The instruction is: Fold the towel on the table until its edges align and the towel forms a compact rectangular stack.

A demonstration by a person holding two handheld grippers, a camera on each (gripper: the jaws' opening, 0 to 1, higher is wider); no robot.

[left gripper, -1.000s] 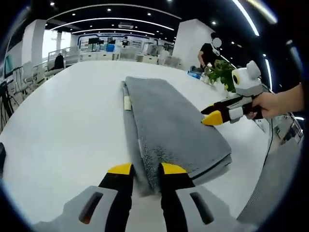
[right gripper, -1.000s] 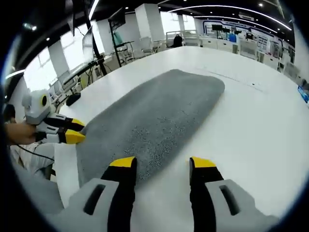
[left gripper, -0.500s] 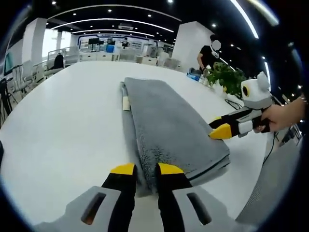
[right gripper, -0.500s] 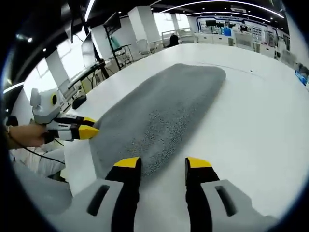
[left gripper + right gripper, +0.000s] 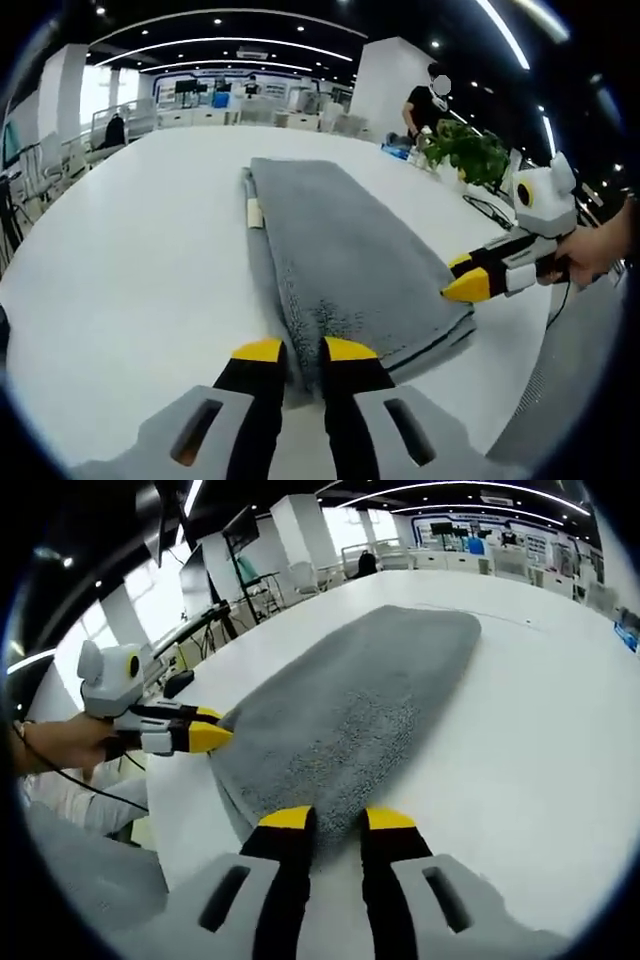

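A grey towel [image 5: 340, 240], folded into a long thick strip, lies on the white table [image 5: 130, 260]. A white label shows on its left edge. My left gripper [image 5: 303, 350] has its jaws drawn in narrow on the towel's near corner. My right gripper [image 5: 462, 278] comes in from the right, tips close together at the towel's near right edge. In the right gripper view the towel [image 5: 360, 690] stretches away. The right gripper [image 5: 337, 818] has its jaws pinched on the near edge, and the left gripper [image 5: 210, 730] bites the corner at the left.
The table's edge runs close by on the right, with a hand [image 5: 600, 250] holding the other gripper. A green plant [image 5: 465, 150] and a standing person [image 5: 425, 105] are beyond the far right. Bare table [image 5: 520, 740] spreads to the right of the towel.
Both grippers' jaws have narrowed, the right one's much more, and now pinch the towel's near end. The right gripper has slid from on top of the towel down to its near edge.
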